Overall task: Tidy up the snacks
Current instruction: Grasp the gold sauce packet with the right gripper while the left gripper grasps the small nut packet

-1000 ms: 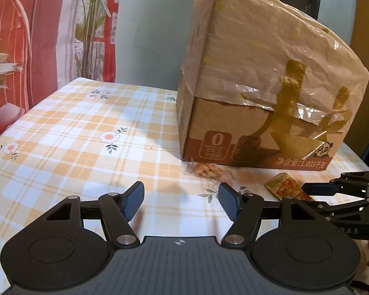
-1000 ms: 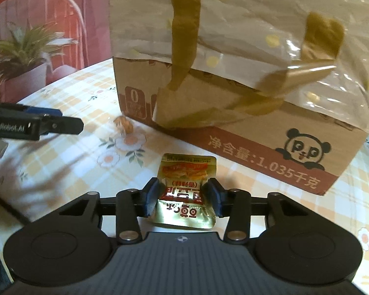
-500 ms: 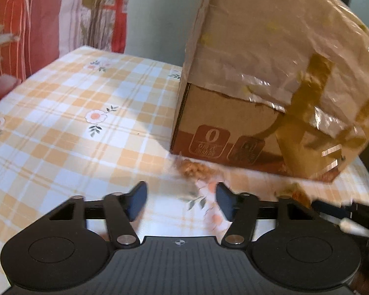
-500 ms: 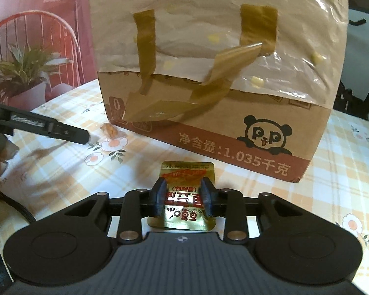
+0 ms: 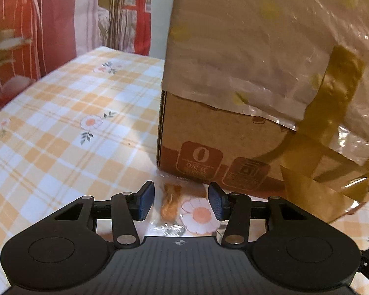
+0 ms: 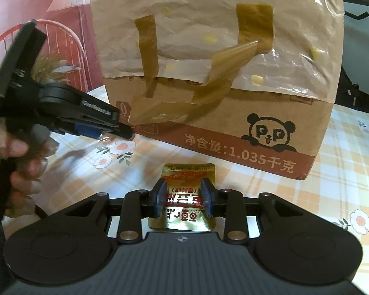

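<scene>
A clear packet of orange-brown snack [image 5: 171, 200] lies on the checked cloth at the foot of the cardboard box [image 5: 233, 147]. My left gripper [image 5: 180, 201] straddles it; its jaws are closing, and the blue pads [image 5: 145, 200] stand apart from the wrapper. In the right wrist view the left gripper [image 6: 120, 129] reaches down beside the box's left corner. My right gripper [image 6: 183, 198] is shut on a gold and red snack packet [image 6: 187, 172] that rests on the table in front of the box [image 6: 258, 132].
The box is large, covered with crinkled paper, clear film and peeling brown tape [image 6: 216, 83], and fills the far side. The checked tablecloth [image 5: 61, 132] spreads out to the left. A potted plant [image 5: 118, 14] and red curtain stand behind. A hand [image 6: 14, 162] holds the left gripper.
My left gripper moved forward to the box's corner and narrowed around the clear packet. My right gripper closed its pads onto the gold packet and has stayed there.
</scene>
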`<state>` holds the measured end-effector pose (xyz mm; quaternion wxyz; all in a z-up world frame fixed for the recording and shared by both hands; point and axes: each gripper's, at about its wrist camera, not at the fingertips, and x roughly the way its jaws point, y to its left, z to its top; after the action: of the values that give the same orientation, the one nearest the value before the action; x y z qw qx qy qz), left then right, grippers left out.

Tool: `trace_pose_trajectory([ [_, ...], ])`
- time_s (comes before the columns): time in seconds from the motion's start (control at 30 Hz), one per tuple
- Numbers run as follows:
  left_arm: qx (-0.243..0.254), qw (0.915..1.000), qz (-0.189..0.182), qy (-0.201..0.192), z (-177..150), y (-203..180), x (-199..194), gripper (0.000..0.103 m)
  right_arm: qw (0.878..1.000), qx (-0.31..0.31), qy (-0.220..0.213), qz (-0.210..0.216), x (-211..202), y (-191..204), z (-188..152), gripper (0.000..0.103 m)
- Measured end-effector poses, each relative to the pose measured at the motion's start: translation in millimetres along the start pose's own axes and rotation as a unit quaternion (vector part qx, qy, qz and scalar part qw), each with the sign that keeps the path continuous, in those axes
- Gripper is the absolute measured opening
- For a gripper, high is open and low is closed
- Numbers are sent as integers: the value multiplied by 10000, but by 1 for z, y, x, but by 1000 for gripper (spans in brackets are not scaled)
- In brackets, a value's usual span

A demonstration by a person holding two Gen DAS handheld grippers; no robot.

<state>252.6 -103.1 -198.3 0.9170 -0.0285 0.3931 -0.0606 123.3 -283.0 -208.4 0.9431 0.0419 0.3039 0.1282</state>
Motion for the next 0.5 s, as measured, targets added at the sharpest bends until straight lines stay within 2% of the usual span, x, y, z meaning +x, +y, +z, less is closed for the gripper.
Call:
trace_pose_trajectory([
  [0.07,149,9998,154,-30,1,-6,2,38,10000,51,-4,34,-1,-1,0,33],
  [0.13,324,9992,227,-44,-3,-8,-2,34,9999,97,-7,60,-1,-2,-1,33],
  [0.37,813,9966,-71,-122,-21,0,-22,34,9998,193,-9,96,-3,-3,-1,33],
  [0.5,841,9962,-120,-168,-23,4,-23,31,9998,188,-3,95,-3,-3,0,34],
])
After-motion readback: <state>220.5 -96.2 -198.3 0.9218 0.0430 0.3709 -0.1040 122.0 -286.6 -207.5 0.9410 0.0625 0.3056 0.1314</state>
